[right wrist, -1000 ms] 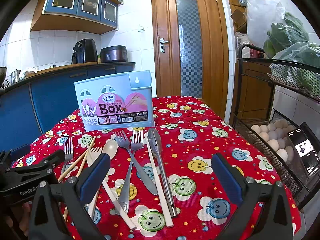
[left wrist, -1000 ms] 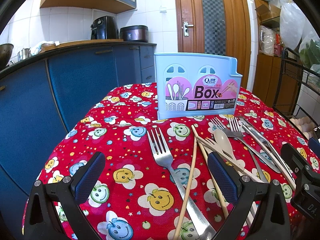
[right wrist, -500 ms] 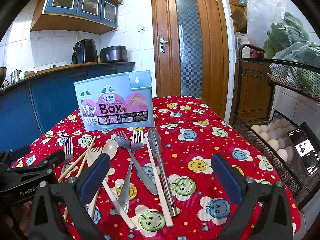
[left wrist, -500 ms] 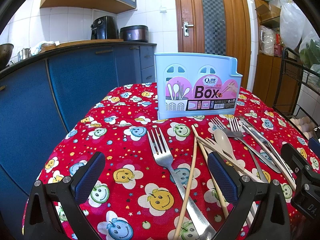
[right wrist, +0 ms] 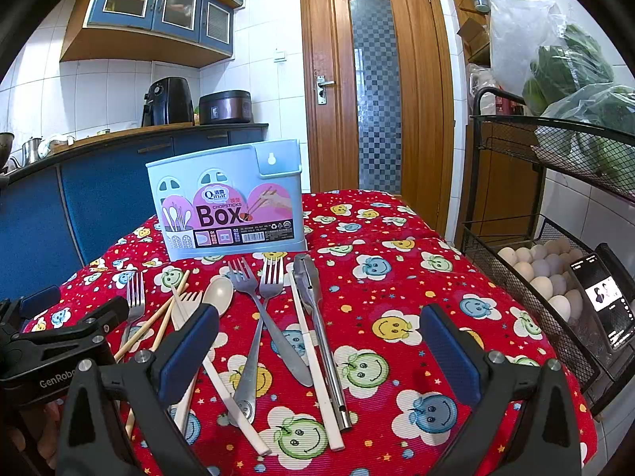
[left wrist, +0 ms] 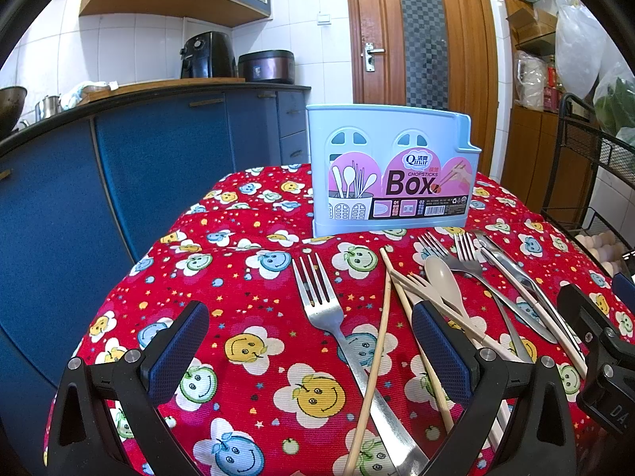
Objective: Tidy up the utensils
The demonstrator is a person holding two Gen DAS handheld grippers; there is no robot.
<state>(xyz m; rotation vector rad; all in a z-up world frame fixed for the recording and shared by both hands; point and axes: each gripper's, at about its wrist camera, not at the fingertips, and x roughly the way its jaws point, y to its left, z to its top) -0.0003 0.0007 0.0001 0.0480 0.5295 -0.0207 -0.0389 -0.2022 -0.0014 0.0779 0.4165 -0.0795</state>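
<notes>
While fingers (left wrist: 436, 353) wide: fork (left wrist: 321, 309) between, chopsticks (left wrist: 381, 317) beside.

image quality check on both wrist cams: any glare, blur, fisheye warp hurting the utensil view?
Left wrist: sharp, even daylight; fisheye bows the blue cabinets and door frame; faint sheen on the lone fork; dark corner vignette. Right wrist: also sharp; mild glare on the steel tongs; the chopsticks box label reads clearly; the wire rack curves strongly at the edge.
</notes>
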